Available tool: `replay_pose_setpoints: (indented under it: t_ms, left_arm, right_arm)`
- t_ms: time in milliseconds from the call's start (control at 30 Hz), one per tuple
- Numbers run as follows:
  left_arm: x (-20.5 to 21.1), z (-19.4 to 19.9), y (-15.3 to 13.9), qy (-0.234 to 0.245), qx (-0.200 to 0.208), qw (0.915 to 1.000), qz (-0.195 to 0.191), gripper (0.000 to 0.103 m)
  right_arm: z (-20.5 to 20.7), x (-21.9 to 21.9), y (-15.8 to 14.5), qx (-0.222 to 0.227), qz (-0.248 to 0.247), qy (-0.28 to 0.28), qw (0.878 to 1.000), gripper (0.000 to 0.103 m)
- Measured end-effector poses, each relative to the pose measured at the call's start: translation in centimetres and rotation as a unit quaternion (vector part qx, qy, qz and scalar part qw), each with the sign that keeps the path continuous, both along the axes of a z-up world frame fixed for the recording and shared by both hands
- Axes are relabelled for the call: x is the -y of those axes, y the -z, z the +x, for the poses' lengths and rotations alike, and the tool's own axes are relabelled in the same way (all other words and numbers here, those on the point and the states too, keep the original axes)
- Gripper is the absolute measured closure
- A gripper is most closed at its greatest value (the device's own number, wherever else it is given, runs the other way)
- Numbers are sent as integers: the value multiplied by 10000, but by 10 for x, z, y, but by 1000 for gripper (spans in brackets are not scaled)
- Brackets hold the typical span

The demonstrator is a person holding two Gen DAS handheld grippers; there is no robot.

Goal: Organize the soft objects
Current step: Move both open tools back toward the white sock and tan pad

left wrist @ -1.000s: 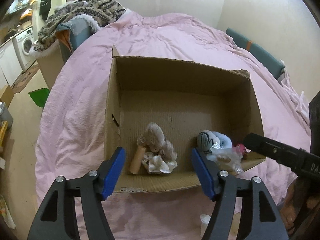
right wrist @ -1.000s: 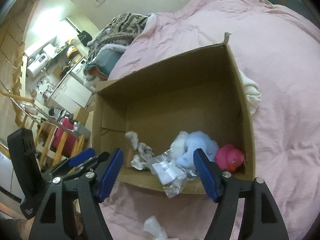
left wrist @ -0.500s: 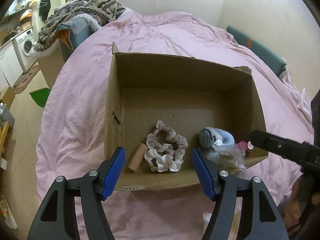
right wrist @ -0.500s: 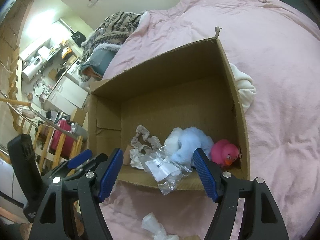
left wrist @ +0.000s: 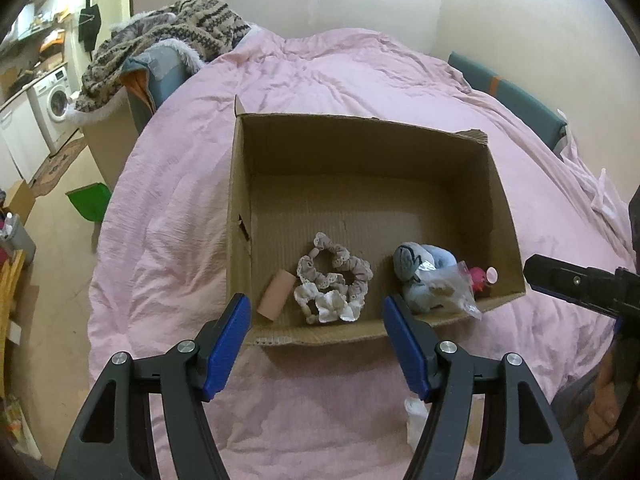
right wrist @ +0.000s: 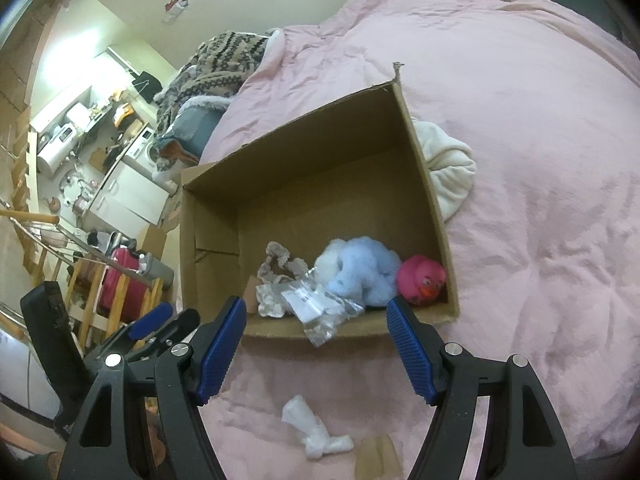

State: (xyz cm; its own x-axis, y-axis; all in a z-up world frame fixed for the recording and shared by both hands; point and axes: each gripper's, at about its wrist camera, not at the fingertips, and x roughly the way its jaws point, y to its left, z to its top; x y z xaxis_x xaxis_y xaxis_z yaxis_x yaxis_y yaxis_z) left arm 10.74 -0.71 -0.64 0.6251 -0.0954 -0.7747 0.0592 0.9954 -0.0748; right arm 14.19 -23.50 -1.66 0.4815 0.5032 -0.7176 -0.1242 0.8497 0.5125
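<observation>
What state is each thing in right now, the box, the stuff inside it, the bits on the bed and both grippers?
Cardboard box: open, upright on the bed.
Scrunchies: lying loose on the box floor.
Blue plush: in the box, near the front wall.
Pink duck: upright in the box corner.
Clear plastic bag: crumpled, draped over the box's front edge.
White wad: on the bed, outside the box.
Left gripper: open, empty.
Right gripper: open, empty.

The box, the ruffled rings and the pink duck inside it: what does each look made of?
The box: corrugated cardboard, matte brown; fluting shows along its cut near rim. The ruffled rings: gathered fabric, beige and white, with lace-like edging, probably scrunchies. The pink duck: smooth moulded rubber or soft plastic, judging by its slight sheen; which one is unclear.
</observation>
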Motion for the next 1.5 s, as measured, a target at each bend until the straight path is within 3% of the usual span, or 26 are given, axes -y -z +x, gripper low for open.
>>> replay_pose_setpoints:
  t_ms: [400,600,733,833,1067,1100,1167,1200,1500]
  left_arm:
    - [-7,-26,2,-193,-175,9993,-277,37]
    - [-10,-32,4,-262,-283,9983,-430,37]
    - [-7,-32,9,-258,-398,9981,-399,37]
    - [-2,-31,14,-191,-501,9979,-372,37]
    - [7,-30,24,-68,-632,9976,-282,37]
    - [10,-30,26,-33,-670,9974,-263,37]
    - [15,-31,32,41,-757,9968,-255,37]
    - [19,-31,36,110,-850,9960,-269,37]
    - [69,-44,77,970,-1567,9824,-312,37]
  right_arm:
    - [-34,5,9,-340,-143,-63,9993,26]
    - [-45,2,35,-962,-456,-176,9942,26]
    - [-49,-10,63,-1627,-996,-417,9808,27]
    - [-50,-19,81,-2036,-1099,-612,9709,67]
    - [-53,-30,100,-2308,-1477,-826,9582,68]
    - [-53,-32,101,-2296,-1520,-855,9575,71]
    - [-50,-35,102,-2216,-1653,-914,9567,89]
    - [-51,-37,101,-2166,-1709,-943,9566,91]
    - [-46,-27,75,-1719,-1250,-716,9745,95]
